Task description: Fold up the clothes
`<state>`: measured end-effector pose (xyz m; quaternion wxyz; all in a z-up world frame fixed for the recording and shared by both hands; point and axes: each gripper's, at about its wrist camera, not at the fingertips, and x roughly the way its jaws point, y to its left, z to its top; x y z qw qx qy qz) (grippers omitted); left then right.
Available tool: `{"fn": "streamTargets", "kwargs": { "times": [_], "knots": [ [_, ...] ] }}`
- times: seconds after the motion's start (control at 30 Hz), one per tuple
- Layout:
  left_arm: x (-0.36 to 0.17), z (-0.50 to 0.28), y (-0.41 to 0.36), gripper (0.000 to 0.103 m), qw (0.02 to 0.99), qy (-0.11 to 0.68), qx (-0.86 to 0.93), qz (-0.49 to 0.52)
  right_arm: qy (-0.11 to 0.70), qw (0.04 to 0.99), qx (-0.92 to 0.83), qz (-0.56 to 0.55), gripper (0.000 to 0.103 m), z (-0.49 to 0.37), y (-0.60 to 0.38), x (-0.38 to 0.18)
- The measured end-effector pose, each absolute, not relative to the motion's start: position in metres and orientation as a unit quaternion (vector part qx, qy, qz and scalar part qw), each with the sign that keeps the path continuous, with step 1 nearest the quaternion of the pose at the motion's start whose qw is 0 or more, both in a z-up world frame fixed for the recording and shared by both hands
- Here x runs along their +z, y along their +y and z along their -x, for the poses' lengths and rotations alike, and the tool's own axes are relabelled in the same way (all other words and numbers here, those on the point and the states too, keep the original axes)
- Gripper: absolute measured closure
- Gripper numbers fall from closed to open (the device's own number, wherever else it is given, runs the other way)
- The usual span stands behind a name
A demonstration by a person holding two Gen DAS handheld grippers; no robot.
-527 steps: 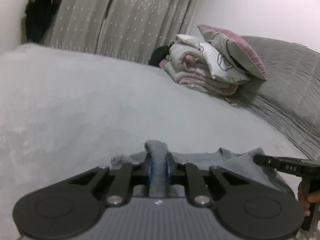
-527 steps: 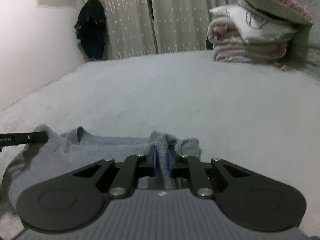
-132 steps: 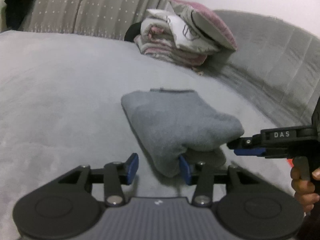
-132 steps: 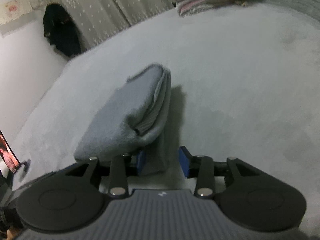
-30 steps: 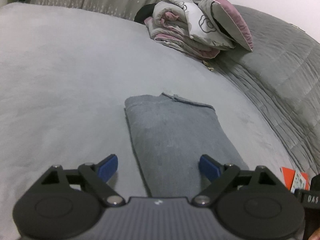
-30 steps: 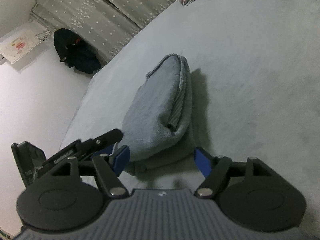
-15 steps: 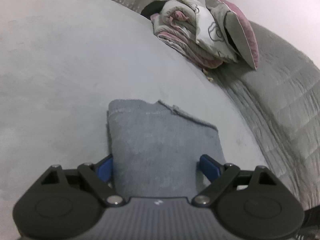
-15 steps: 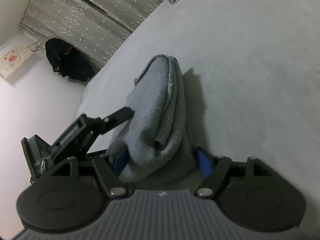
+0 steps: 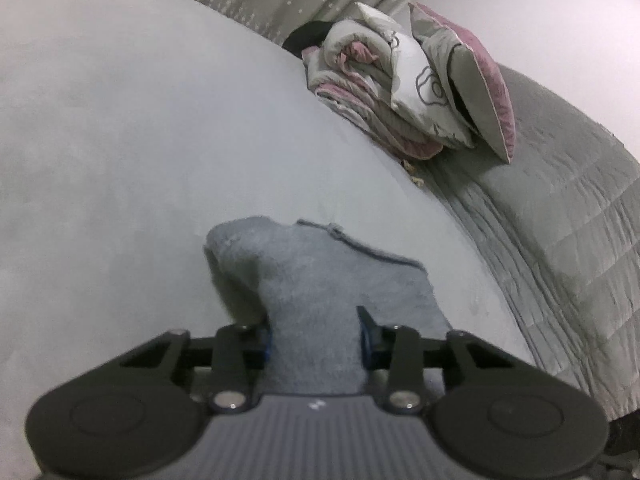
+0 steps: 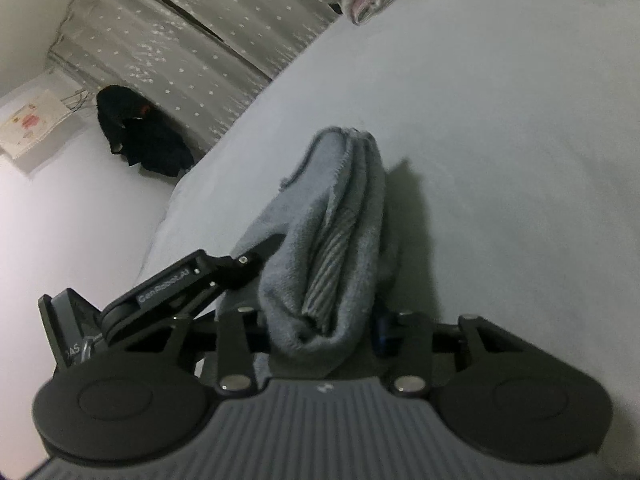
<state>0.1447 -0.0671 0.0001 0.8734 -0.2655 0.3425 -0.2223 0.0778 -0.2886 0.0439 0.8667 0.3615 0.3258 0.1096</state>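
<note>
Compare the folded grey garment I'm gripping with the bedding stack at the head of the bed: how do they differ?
The folded grey garment is one plain grey piece; the bedding stack mixes white, grey and pink, with a printed pattern. The garment is a slim bundle clamped by both the left claw and the right claw; the stack is bulkier and sits untouched, with a pillow leaning on it. Both are folded and on the bed.

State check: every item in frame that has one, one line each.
Grey garment: folded into a thick bundle, near end bunched up off the bed.
Left gripper: just closed, shut on the garment.
Right gripper: just closed, shut on the garment.
Bedding pile: folded, stacked by the pillow.
Curtains: drawn.
</note>
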Motion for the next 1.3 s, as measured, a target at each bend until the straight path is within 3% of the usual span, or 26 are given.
{"fn": "streamTargets", "kwargs": {
  "times": [0.53,0.93,1.3],
  "knots": [
    [0.037,-0.174,-0.139,0.07,0.879,0.316,-0.251,0.252,0.268,0.876,0.076,-0.395,0.06,-0.083,-0.347,0.072],
    [0.046,-0.199,-0.239,0.071,0.866,0.317,-0.294,0.253,0.243,0.889,0.008,-0.388,0.06,-0.088,-0.407,0.087],
    [0.049,-0.228,-0.341,0.071,0.85,0.302,-0.33,0.279,0.208,0.895,0.0,-0.395,0.06,-0.113,-0.52,0.079]
  ]
}}
